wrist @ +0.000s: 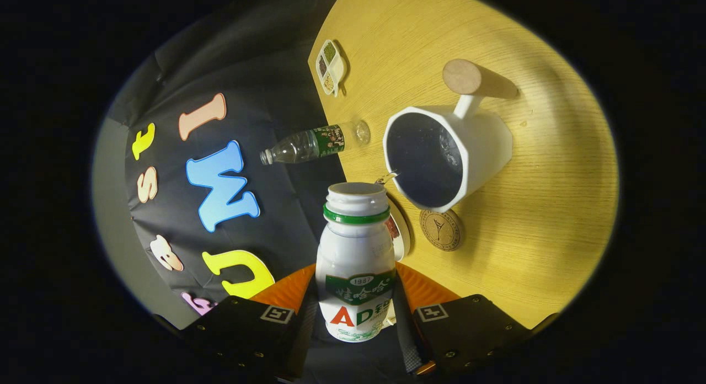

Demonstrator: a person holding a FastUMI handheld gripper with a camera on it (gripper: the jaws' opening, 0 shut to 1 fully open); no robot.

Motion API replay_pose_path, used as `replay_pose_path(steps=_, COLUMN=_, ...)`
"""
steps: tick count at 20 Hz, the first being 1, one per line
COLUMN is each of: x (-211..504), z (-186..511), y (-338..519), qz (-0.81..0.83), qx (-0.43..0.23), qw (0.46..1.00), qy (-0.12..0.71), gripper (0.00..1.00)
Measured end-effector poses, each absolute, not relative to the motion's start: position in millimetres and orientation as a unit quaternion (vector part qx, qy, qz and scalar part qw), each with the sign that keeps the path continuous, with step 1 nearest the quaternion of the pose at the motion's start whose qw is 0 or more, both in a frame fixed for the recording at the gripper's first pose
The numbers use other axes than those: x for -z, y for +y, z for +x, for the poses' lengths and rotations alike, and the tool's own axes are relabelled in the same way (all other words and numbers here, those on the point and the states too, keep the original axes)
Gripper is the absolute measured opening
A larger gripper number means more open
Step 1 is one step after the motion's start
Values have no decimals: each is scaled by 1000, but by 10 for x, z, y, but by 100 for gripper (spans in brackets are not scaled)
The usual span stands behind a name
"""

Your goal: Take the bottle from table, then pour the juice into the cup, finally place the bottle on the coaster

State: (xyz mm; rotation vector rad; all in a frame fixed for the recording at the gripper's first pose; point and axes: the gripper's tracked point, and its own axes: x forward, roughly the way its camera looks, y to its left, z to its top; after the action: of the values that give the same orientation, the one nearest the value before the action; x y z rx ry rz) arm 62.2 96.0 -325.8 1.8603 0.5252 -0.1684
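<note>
Here the tongs (356,312) are clamped on the bottle (356,268), one finger pressing on each side of it. The bottle is white with a green ring under its open mouth. It has no cap on. The whole view is tipped over, so the wooden surface (551,207) looks like it stands up on its side.

Just past the bottle's mouth is the cup (441,155). It is white with a dark inside, and its open top faces the bottle. A round wooden knob (466,78) sticks out from the cup's far side on a white stem.

The coaster (440,229) is a small brown disc on the surface, right by the cup's rim. A clear bottle (311,144) stands at the surface's edge, beyond the cup. Farther off is a little dish (330,67) with four parts.
</note>
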Motion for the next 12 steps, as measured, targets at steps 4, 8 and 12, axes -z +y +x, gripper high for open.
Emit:
replay_pose_path(steps=4, x=3263, z=593, y=986, qz=795, qx=73, qw=559, qy=225, gripper=66)
replay_pose_path(steps=8, x=3221, z=596, y=1045, qz=794, qx=67, qw=561, qy=223, gripper=66)
replay_pose_path(steps=12, x=3202, z=602, y=1057, qz=797, qx=66, qw=558, qy=223, gripper=66)
